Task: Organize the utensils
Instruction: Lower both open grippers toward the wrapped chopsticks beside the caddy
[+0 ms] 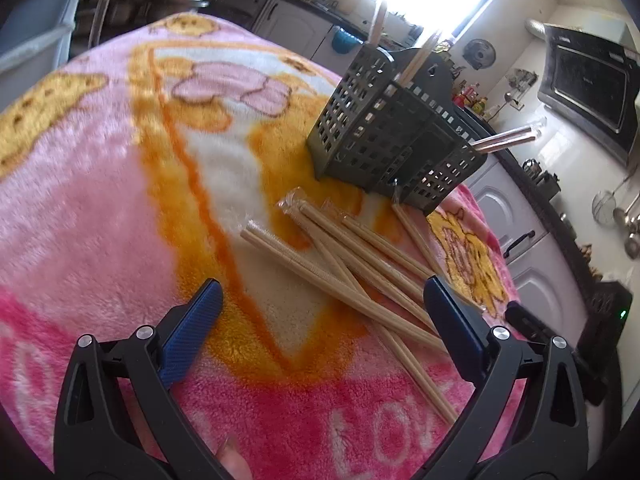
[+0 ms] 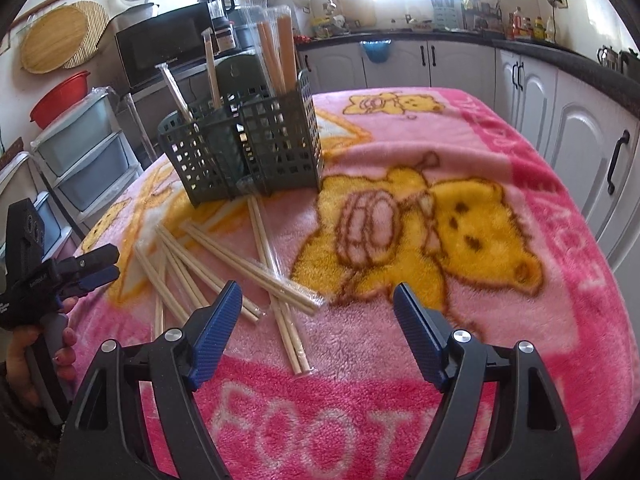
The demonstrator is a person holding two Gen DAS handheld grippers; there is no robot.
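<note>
**Wrapped chopsticks fanned out before the holder**

Lying loose on the pink bear-print blanket (image 2: 400, 148) that covers the table, the wrapped chopsticks (image 2: 192, 268) form a crossed pile in front of the dark perforated holder (image 2: 256, 148). In the right wrist view their long axes run mostly from the holder's foot toward the camera: one pair (image 2: 276, 280) reaches nearly straight down the picture, its near end between the two blue pads, while another crosses it on a slant toward the lower right. The rest spread leftward like a fan. In the left wrist view the same pile (image 1: 360, 268) runs on a diagonal from upper left to lower right, the far ends pointing at the holder (image 1: 384, 136).

More wrapped chopsticks (image 2: 276, 56) stand upright or leaning in the holder's compartments, tips up.

The left claw (image 1: 324, 312) is released, nothing between its pads, hovering over the pile. The right claw (image 2: 318, 312) is likewise spread wide and grasps nothing. A hand (image 2: 44, 352) grips the left claw's handle.
</note>
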